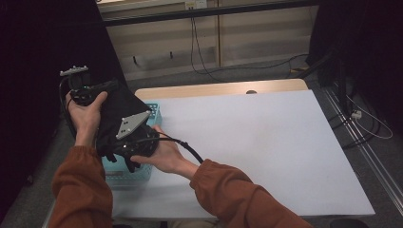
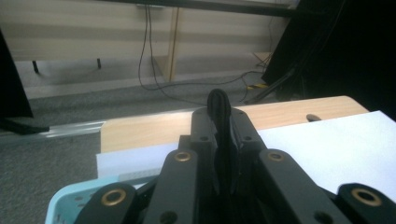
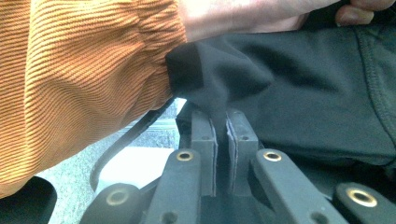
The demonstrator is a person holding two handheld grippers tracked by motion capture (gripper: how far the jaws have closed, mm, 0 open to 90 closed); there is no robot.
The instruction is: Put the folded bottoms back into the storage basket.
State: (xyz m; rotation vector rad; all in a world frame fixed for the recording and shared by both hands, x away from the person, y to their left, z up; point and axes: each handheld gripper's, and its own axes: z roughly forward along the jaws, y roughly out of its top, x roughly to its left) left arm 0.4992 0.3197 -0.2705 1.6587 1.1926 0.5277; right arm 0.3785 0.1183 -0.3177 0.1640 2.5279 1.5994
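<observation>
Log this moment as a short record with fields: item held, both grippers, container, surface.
item: black garment, lifted over the basket
left gripper: shut on a fold of the black garment
right gripper: shut on the black garment's edge
container: light blue basket, at the table's left edge, under the hands
surface: table with white cover

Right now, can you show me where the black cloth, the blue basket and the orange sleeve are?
black cloth (image 3: 299, 84), right gripper view, on its flat middle.
blue basket (image 1: 124, 175), high view, on its near wall.
orange sleeve (image 1: 81, 190), high view, on the left forearm.
</observation>
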